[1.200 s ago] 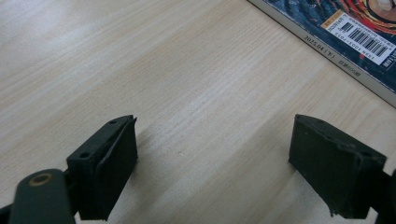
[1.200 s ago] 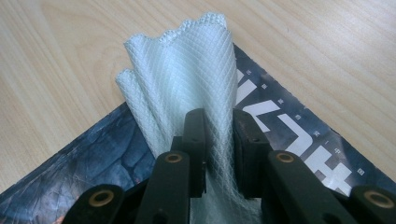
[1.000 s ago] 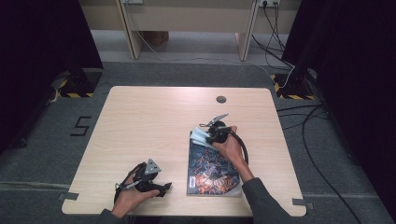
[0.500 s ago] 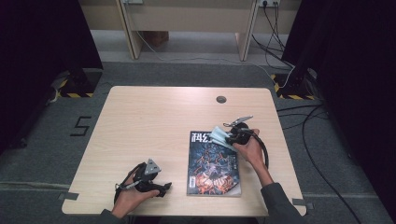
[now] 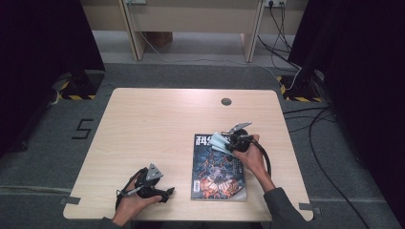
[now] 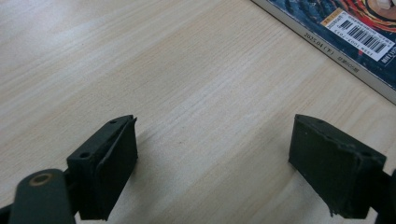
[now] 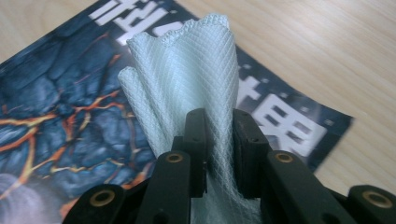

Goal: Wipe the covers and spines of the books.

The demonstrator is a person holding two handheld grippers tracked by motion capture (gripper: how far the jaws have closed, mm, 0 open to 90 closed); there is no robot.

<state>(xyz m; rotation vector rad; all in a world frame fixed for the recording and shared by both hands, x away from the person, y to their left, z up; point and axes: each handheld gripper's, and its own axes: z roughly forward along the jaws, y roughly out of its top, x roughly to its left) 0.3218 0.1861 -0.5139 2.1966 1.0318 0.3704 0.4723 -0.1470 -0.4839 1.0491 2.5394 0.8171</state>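
The right hand-held gripper (image 5: 224, 142) is clenched on a pale blue cloth (image 5: 218, 141), whose waffle-textured folds are seen fanning out beyond the pinched jaws in the right gripper view (image 7: 187, 79). The cloth is held just ahead of the jaws and lies over the top edge of a magazine (image 5: 217, 171), which rests flat on the tabletop (image 5: 157, 124) directly below that gripper.

Compared with the earlier high views, the right hand-held gripper has been carried sideways across the upper part of the cover: half a second ago it sat off the magazine's right corner, and now it is over the title band again. This back-and-forth is judged to be a wiping stroke, so the cover is probably being cleaned along its top and the lower part has yet to be covered.

The left hand-held gripper (image 5: 165, 193) has been kept in place on the tabletop, its jaws spread wide with nothing between them; the magazine's spine corner (image 6: 345, 42) lies ahead of it, well apart.
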